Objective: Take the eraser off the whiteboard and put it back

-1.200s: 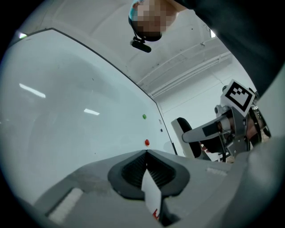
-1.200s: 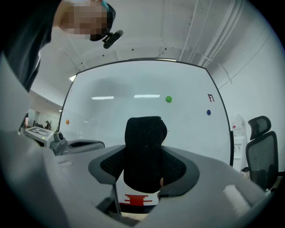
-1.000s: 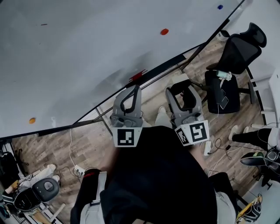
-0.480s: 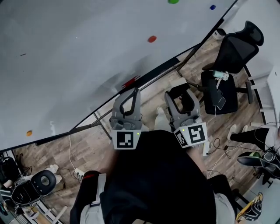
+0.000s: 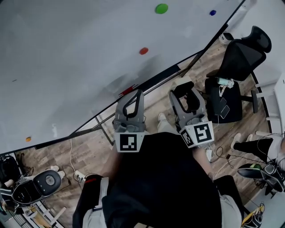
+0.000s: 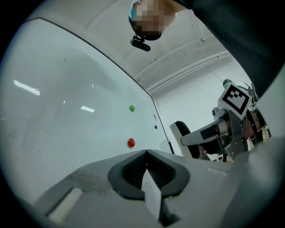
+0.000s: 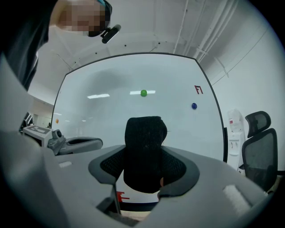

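— Where's the eraser (image 7: 143,142)? Is it on the whiteboard (image 5: 67,67)?

— No, it's off the board. The right gripper (image 5: 185,87) has it, a black felt block standing upright between the two jaws with its top poking out past them.

— Is that a proper grip?

— The jaws stand wide, but both sides press on it, so it's clamped. The gripper sits just in front of the board's lower edge, towards the right-hand corner. I can't tell whether the eraser touches the surface.

— And the other one?

— The left gripper (image 6: 146,152) is beside it, a little further left along that same lower edge. Its jaws are closed tip to tip with nothing in them.

— Is anything on the board itself?

— There's a green magnet (image 5: 161,8) near the top edge and a blue magnet (image 5: 213,13) close to the upper right corner. A red magnet (image 5: 143,51) sits lower, above the two grippers. A black office chair (image 5: 242,53) stands on the wooden floor past the board's right edge.
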